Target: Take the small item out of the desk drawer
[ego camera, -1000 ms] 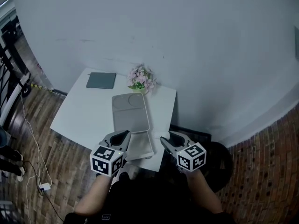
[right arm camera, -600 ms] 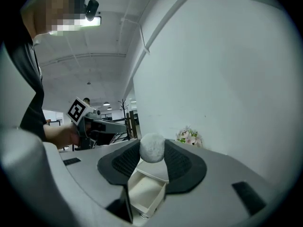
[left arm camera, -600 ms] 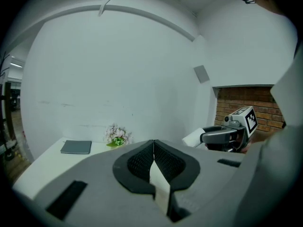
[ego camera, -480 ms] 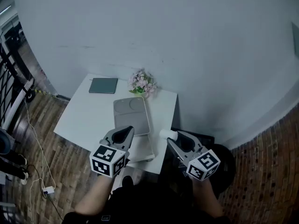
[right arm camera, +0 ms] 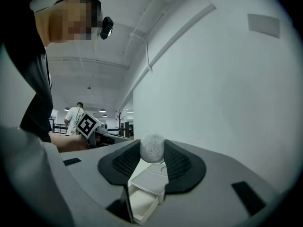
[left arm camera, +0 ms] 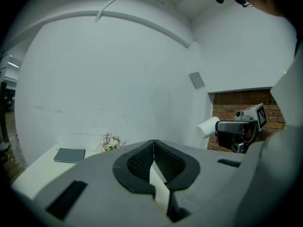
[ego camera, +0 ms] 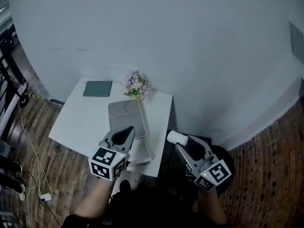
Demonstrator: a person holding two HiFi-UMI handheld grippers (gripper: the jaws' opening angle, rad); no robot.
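Landmark: a white drawer unit [ego camera: 124, 114] lies on the white bench [ego camera: 78, 122]. Its flat top has 1 round recess at the far end.
Drawer: the drawer [ego camera: 141, 151] is pulled out of the drawer unit on the side nearest the person. In the right gripper view it shows as an open white box.
Small item: the small item [ego camera: 175, 137] is a white cylinder with a fuzzy round end. It is out of the drawer and held in the air to the right of the drawer unit, past the bench edge.
Right hand-held gripper: the right hand-held gripper [ego camera: 183, 139] has its 2 pads pressed on either side of the small item, which fills the gap between them.
Left hand-held gripper: the left hand-held gripper [left arm camera: 153, 142] has its 2 jaw tips meeting with nothing between them. It hangs over the near end of the drawer unit, just left of the open drawer.
Notebook: a grey notebook [ego camera: 97, 88] lies flat on the bench, beyond the drawer unit and to its left, well apart from it.
Flowers: a small bunch of pink and white flowers [ego camera: 136, 84] stands just beyond the far end of the drawer unit, by the wall [ego camera: 190, 46].
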